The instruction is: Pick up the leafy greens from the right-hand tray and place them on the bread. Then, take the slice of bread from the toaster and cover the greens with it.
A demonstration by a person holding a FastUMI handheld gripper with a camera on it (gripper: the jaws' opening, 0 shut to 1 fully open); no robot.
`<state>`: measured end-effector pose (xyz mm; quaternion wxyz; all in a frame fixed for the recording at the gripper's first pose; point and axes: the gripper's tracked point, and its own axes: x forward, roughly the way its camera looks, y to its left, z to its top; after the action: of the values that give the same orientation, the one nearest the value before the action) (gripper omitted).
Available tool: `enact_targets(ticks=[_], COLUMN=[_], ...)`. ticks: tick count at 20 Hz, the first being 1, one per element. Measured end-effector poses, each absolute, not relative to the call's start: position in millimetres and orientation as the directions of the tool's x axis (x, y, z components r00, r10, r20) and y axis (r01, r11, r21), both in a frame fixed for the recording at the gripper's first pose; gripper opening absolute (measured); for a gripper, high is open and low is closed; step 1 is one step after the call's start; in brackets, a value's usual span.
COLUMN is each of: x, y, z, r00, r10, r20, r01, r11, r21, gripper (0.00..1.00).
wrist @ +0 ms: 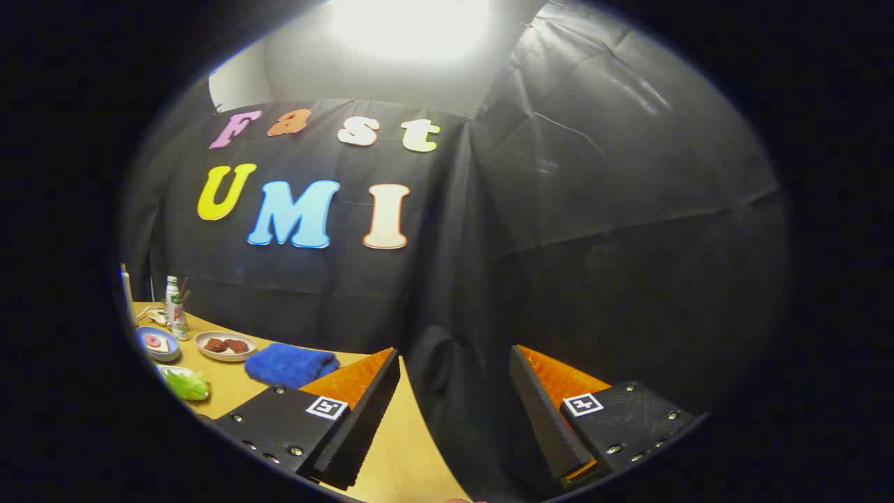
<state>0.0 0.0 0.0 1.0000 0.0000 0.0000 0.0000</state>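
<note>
My gripper (454, 367) is open, raised above the table's corner, with nothing between its fingers. The leafy greens (187, 383) lie in a small white dish well to the left of the left finger (363, 412). I look mostly at the black cloth wall beyond the fingers. The wooden table (405, 454) shows under and between the fingers.
A folded blue cloth (290, 363) lies just left of the left finger. Behind it sits a white bowl with brown pieces (225, 345) and a blue dish (158, 341) holding a small item. A bottle (174, 307) stands at the table's far edge.
</note>
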Motion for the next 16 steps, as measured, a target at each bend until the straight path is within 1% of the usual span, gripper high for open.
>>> enact_targets(ticks=[2,5,8,13,16], x=[-24.6,-53.0,-62.7,-82.0,-89.3], y=[46.5,136.7,203.5,289.0,324.2], z=[36.1,78.4,99.2,90.7,73.9], r00=[0.997,0.970,0.940,0.896,0.872], r10=[0.079,0.240,0.339,0.443,0.489], r20=[0.026,0.038,0.050,0.023,-0.016], r01=[-0.079,-0.242,-0.342,-0.444,-0.487], r11=[0.997,0.966,0.932,0.894,0.871], r21=[-0.002,0.091,0.118,0.054,0.072], gripper=[0.96,0.96,0.96,0.96,0.96])
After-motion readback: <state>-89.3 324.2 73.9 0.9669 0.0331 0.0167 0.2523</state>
